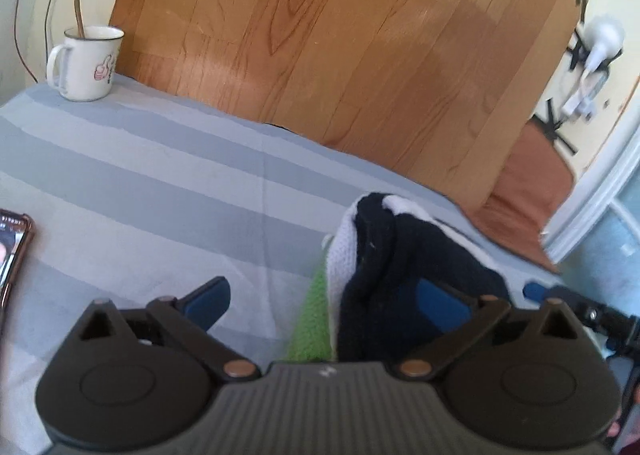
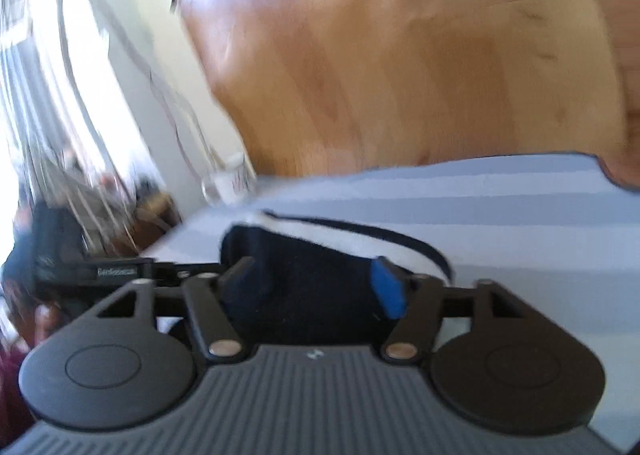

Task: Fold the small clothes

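Observation:
A small knitted garment (image 1: 384, 255), dark navy with white and green parts, lies bunched on the grey striped cloth (image 1: 160, 175). My left gripper (image 1: 324, 299) is open; the garment lies between its blue-padded fingers, against the right one. In the right wrist view, which is blurred, the same garment (image 2: 304, 267) sits between the fingers of my right gripper (image 2: 316, 283), which is open. The tip of the right gripper (image 1: 560, 295) shows at the right edge of the left wrist view.
A white enamel mug (image 1: 86, 63) with a spoon stands at the far left corner of the cloth. A phone (image 1: 12, 247) lies at the left edge. A wooden board (image 1: 320, 35) leans behind the table. The left gripper's body (image 2: 92, 271) shows in the right wrist view.

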Motion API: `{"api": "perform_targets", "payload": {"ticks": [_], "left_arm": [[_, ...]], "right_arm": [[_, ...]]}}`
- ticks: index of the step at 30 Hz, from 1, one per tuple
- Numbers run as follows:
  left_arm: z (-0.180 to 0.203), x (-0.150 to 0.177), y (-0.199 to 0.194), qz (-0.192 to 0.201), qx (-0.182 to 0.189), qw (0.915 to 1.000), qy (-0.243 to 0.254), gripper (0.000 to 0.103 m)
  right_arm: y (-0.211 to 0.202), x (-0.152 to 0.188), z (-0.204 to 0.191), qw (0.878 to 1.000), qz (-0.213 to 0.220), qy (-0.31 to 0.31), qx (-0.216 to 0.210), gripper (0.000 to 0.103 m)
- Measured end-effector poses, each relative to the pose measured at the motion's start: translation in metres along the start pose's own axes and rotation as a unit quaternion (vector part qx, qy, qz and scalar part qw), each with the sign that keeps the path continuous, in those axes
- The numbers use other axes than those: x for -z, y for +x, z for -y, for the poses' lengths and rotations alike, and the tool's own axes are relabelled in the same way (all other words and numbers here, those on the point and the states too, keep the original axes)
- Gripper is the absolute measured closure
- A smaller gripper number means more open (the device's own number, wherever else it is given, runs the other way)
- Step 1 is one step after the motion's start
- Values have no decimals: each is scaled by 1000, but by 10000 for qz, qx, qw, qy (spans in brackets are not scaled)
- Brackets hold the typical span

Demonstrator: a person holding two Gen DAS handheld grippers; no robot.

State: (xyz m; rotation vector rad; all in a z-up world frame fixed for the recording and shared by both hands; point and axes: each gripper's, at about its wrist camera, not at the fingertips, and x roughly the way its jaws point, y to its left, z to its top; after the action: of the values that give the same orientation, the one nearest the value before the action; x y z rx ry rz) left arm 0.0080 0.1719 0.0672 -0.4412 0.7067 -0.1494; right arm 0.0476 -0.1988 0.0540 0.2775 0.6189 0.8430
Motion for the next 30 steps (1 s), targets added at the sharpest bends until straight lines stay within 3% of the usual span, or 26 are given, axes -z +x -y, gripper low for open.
{"api": "perform_targets", "payload": {"ticks": [4,9,13,15,17,18,22,27,30], "left_arm": [[-9,1,9,-467,661,9966,-177,0],[-7,16,33,-1044,965,9894,-297,0],[-5,25,34,-909,1136,9887,-366,1],[0,31,35,-807,1235,9884,-348,2],[11,32,37,-689,1030,9922,-161,15],[17,30,39,-699,923,9932,-93,28],[34,8,44,-657,1061,9922,-17,45],[73,-38,61,-192,1139,9927,353,47],[85,-65,90,-49,1171,9921,442,47]], "right_arm": [[-13,23,31,9964,-314,783,-21,30],[-2,39,52,9859,-597,1530,-316,30],[21,40,47,9806,-897,1596,-704,32],[33,39,35,9856,-900,1253,-695,31],[41,37,24,9888,-938,1026,-540,38],[42,36,22,9902,-877,946,-531,50],[34,20,19,9959,-524,617,-408,61],[34,-28,30,9994,109,215,-229,61],[44,-59,52,9994,314,82,-103,61]]}}
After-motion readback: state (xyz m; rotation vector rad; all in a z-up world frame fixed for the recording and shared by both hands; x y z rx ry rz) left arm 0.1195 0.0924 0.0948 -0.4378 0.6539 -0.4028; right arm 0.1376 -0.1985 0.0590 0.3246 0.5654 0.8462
